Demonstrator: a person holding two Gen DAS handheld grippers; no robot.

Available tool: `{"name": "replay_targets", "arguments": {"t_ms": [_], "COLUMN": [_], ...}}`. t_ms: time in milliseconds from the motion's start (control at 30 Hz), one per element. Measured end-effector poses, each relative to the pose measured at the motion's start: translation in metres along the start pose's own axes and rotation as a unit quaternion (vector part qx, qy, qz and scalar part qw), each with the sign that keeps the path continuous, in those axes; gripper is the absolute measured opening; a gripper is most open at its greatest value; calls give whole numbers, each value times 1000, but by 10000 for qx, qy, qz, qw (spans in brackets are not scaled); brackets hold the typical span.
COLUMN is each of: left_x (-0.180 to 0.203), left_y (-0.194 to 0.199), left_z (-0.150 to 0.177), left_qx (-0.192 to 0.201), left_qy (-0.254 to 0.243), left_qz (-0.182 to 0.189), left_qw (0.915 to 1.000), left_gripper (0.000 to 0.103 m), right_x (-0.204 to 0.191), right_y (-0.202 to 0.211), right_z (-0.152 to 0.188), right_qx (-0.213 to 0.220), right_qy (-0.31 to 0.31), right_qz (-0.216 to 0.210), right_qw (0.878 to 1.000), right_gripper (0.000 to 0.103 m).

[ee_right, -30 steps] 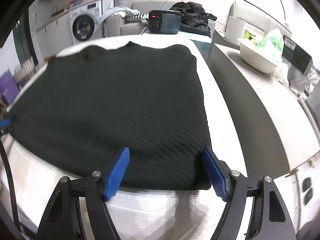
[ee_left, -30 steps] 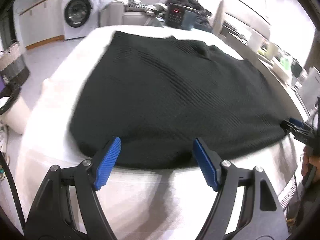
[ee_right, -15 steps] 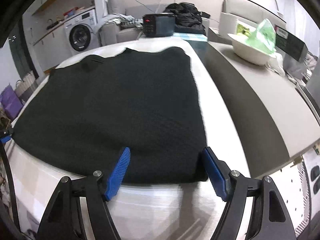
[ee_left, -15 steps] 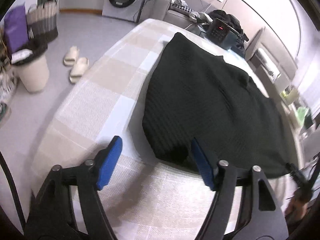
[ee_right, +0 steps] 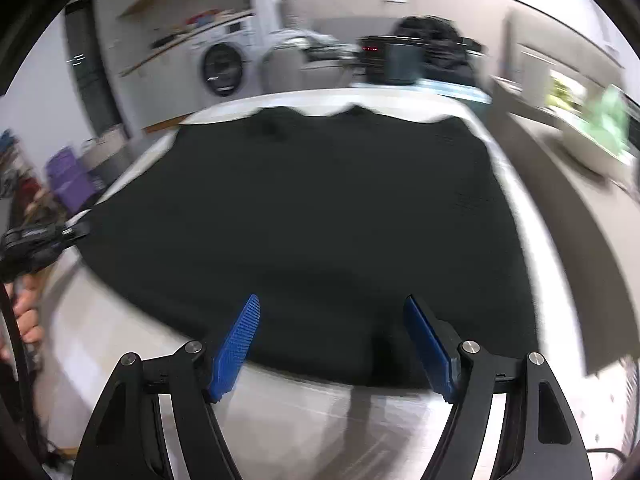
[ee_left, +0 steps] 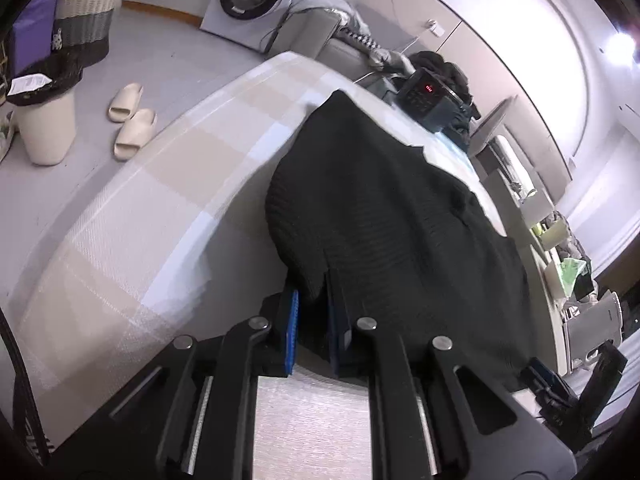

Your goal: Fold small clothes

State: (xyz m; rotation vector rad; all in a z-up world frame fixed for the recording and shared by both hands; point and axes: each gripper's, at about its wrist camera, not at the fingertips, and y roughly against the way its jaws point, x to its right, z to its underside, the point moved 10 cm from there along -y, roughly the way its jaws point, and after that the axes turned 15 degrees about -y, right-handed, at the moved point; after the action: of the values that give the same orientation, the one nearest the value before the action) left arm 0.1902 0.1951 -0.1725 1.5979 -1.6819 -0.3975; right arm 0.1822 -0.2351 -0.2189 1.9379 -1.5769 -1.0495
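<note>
Two corners of the black ribbed knit sweater [ee_left: 400, 232] matter for this step, and you have only one of them so far. The sweater lies spread flat on the table with the beige-and-white checked cloth [ee_left: 168, 208], its hem toward you at 6 o'clock in both wrist views.

Your left tongs [ee_left: 312, 320] have just been closing and are now clenched on the hem corner, a fold of knit pinched between the blue pads. Your right tongs [ee_right: 332, 340] stand released, jaws wide, with the hem edge lying between them but not pressed.

To do this well, I would judge:

- Push the right tongs a little further toward 12 o'clock so the pads take a full bite of knit, both layers, not only the rim.
- Aim for the hem corner at 3 o'clock in the right wrist view; at present the tongs sit inboard of it, which would leave a loose flap.
- Clamp firmly before lifting; a heavy knit can slip.
- Raise both corners together and level, then carry them toward the neckline at 12 o'clock.
- Keep the left grip steady while the right one settles, so the cloth under it does not bunch.
</note>
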Motion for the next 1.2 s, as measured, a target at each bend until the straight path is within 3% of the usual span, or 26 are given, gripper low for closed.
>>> {"name": "replay_targets", "arguments": {"t_ms": [300, 500, 633, 667, 733, 767, 800, 833, 900, 967, 1000, 1100, 1200], "left_x": [9, 8, 7, 7, 6, 5, 4, 1, -2, -4, -5, -4, 6], "left_y": [18, 23, 25, 25, 25, 25, 26, 28, 31, 31, 30, 18, 2], "left_z": [-9, -15, -19, -20, -19, -19, -18, -18, -16, -16, -17, -18, -24], "left_qx": [113, 91, 71, 66, 34, 27, 17, 13, -33, -43, -9, -148, -257], "left_qy": [70, 152, 235, 233, 244, 271, 319, 387, 479, 600, 649, 862, 1370], "left_qz": [309, 590, 845, 880, 946, 963, 968, 963, 1010, 1016, 1053, 1288, 1941], "left_qw": [9994, 9981, 9961, 9958, 9952, 9950, 9948, 9946, 9937, 9930, 9923, 9878, 9710], "left_gripper": [9, 9, 9, 9, 9, 9, 10, 10, 21, 61, 68, 73, 74], "right_x": [-179, -252, -277, -281, -284, -282, -278, -274, -262, -251, -246, -243, -248], "right_y": [-44, -71, -82, -86, -93, -96, -97, -96, -89, -82, -78, -67, -61], "right_z": [33, 47, 47, 47, 44, 41, 36, 29, 11, -4, -11, -26, -31], "right_qx": [-525, -609, -491, -461, -411, -426, -495, -514, -480, -405, -359, -185, -121], "right_qy": [1230, 1879, 2151, 2230, 2248, 2163, 1965, 1696, 1031, 562, 418, 244, 330], "right_qz": [-1181, -1222, -1180, -1128, -1035, -981, -1051, -1216, -1500, -1659, -1703, -1767, -1792], "right_qw": [9840, 9726, 9682, 9672, 9680, 9704, 9736, 9766, 9821, 9837, 9838, 9838, 9832], "right_gripper": [76, 76, 76, 73, 44, 25, 17, 16, 15, 14, 14, 14, 14]}}
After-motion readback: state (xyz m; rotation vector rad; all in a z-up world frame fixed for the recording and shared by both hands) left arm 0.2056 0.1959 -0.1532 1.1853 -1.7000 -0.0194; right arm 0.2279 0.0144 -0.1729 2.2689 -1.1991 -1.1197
